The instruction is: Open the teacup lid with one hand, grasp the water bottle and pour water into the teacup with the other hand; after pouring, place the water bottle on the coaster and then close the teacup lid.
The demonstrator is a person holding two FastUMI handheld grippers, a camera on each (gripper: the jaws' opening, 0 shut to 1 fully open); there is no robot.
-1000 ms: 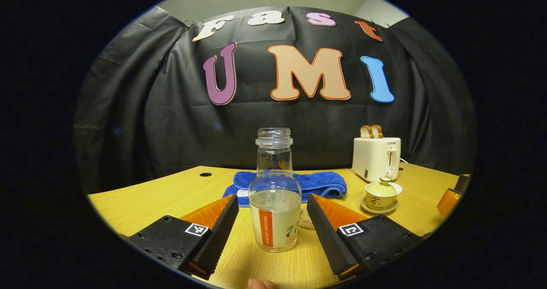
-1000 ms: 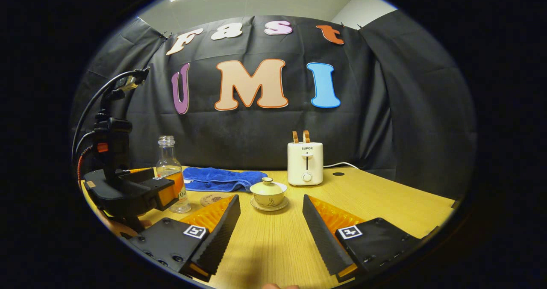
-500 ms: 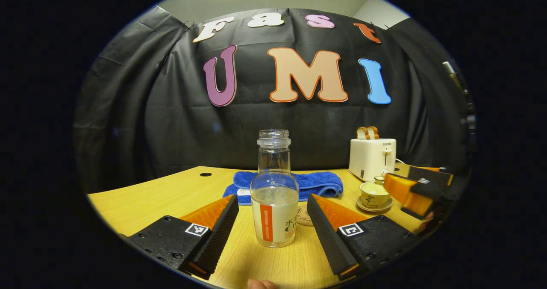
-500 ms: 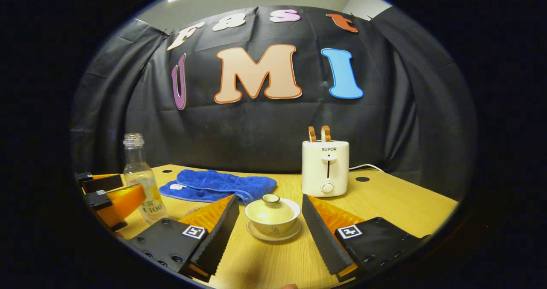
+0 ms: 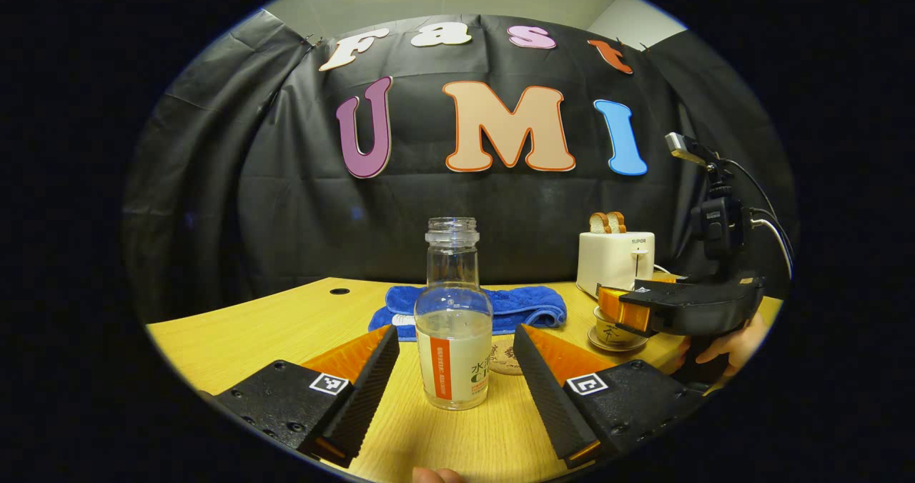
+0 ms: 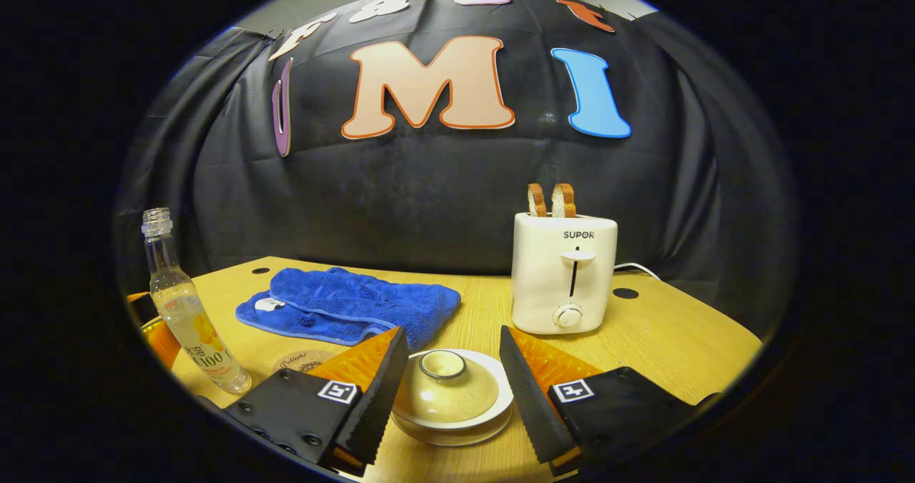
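One water bottle (image 5: 454,326) stands upright on the table (image 5: 236,333), partly filled and uncapped, in the gap between the fingers of the left gripper (image 5: 455,369), whose jaws are spread wide with space on both sides of the bottle. Just behind the bottle, toward this gripper's right finger, lies one round coaster (image 5: 506,356), and beyond it one folded blue towel (image 5: 500,304). The right gripper (image 6: 447,390) is also spread wide, its two fingers on either side of the one teacup (image 6: 452,401) without pressing on it; the lid (image 6: 444,390) sits on the cup, which rests on one saucer (image 6: 457,433). Ahead of this gripper and to its right stands one white toaster (image 6: 565,272) with two slices of bread (image 6: 550,200) sticking up. In the left gripper view a hand (image 5: 729,344) holds the right gripper over the cup.
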